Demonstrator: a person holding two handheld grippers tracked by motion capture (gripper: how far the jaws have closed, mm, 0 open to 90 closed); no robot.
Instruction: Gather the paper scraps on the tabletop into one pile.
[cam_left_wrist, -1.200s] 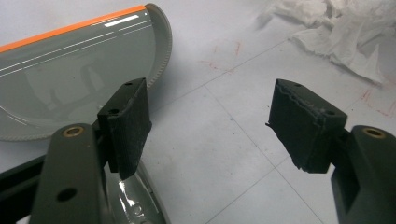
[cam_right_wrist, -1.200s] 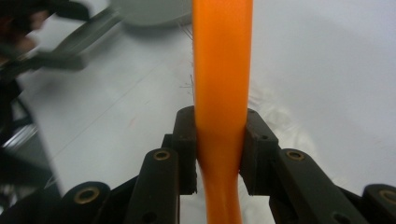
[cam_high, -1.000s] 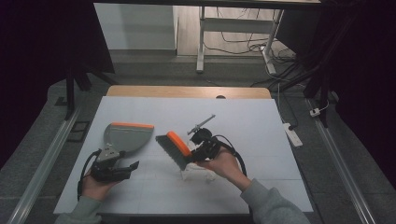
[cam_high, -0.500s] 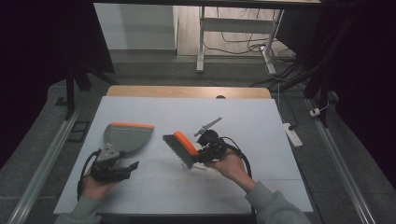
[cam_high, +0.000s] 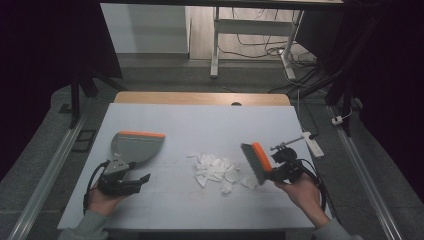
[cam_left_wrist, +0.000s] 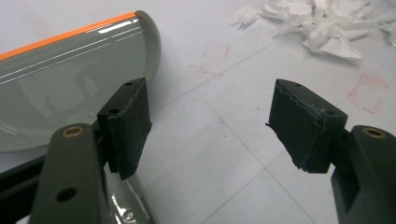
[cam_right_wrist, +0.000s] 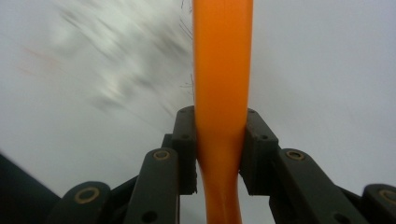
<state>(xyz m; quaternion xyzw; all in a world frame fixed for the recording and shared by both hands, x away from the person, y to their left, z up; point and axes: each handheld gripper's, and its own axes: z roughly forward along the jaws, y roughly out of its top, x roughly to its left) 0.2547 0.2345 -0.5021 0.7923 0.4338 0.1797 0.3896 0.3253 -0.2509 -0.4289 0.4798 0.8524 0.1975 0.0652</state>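
So going left to right across the tabletop (cam_high: 200, 120): the left hand-held gripper (cam_high: 131, 183) sits near the front-left corner, and in the left gripper view its jaws stand wide apart with bare tabletop between the pads. It looks like it's got the dustpan (cam_high: 136, 147) by the handle somehow, since the pan's grey body sits right against the left jaw, but I honestly can't tell from these shots whether it's a real grip or just resting alongside. The pan's orange lip faces away from the person, toward the far edge. Next over, roughly mid-table, is the pile of torn white paper scraps (cam_high: 216, 169), well apart from the pan. Then just to the right of the pile is the brush (cam_high: 256, 162), orange back up and bristles pointing left at the scraps, with its orange handle clamped tight between the jaws of the right hand-held gripper (cam_high: 280, 172). You can see that pinch clearly in the right gripper view. The thing that matters, I think: the scraps lie between brush and pan, so a sweep has to run leftward along that line, and the pan's mouth isn't turned toward the pile yet. The right hand is clearly the nearer one to the scraps.
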